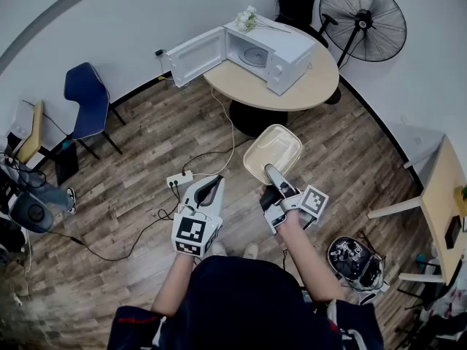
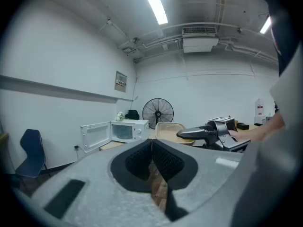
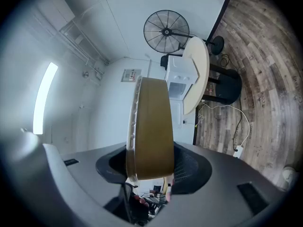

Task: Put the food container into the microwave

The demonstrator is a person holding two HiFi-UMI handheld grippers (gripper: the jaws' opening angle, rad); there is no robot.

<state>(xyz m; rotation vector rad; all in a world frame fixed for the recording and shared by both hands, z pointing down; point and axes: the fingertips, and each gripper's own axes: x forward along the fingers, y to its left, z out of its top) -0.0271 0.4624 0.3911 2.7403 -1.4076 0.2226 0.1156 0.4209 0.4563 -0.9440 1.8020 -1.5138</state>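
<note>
A beige food container [image 1: 272, 152] with a clear lid is held out over the wooden floor, and my right gripper [image 1: 275, 179] is shut on its near edge. In the right gripper view the container [image 3: 150, 126] stands edge-on between the jaws. The white microwave [image 1: 264, 49] sits on the round table [image 1: 310, 84] ahead with its door [image 1: 194, 56] swung open to the left; it also shows as the microwave [image 2: 124, 130] in the left gripper view. My left gripper [image 1: 208, 190] is shut and empty, level with the right one.
A standing fan [image 1: 363, 20] is behind the table at the right. A blue chair [image 1: 85, 100] stands at the left. A power strip [image 1: 179, 180] and cables lie on the floor ahead. White flowers [image 1: 246, 19] rest on the microwave. A desk edge [image 1: 441, 195] is at the right.
</note>
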